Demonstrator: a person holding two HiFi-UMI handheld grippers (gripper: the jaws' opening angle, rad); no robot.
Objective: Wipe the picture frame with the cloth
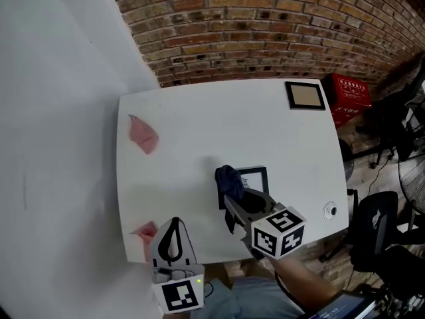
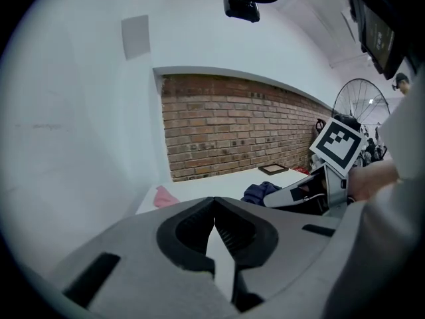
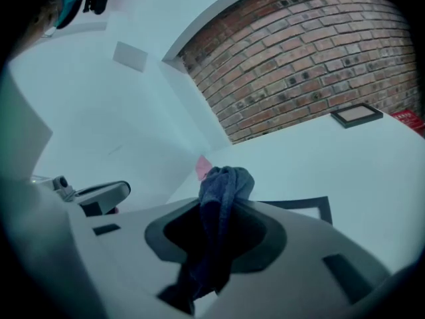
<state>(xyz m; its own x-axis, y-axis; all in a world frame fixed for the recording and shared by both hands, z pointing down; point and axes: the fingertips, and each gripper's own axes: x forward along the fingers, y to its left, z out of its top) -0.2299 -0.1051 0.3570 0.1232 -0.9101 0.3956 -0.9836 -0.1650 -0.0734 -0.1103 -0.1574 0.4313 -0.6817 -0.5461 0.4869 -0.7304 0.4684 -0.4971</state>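
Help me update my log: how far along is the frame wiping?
Done: the right gripper is shut on the blue cloth. In hand: the cloth sits over the left edge of the near frame; whether it touches can't be told. Left: the wiping itself, as far as the pictures show. The left gripper is shut and empty, off to the side.

The cloth (image 1: 228, 178) is dark blue, the picture frame (image 1: 259, 170) black, the table (image 1: 219, 118) white.

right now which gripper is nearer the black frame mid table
Right. The right gripper holds the cloth over the frame; the left gripper hangs apart, to its left.
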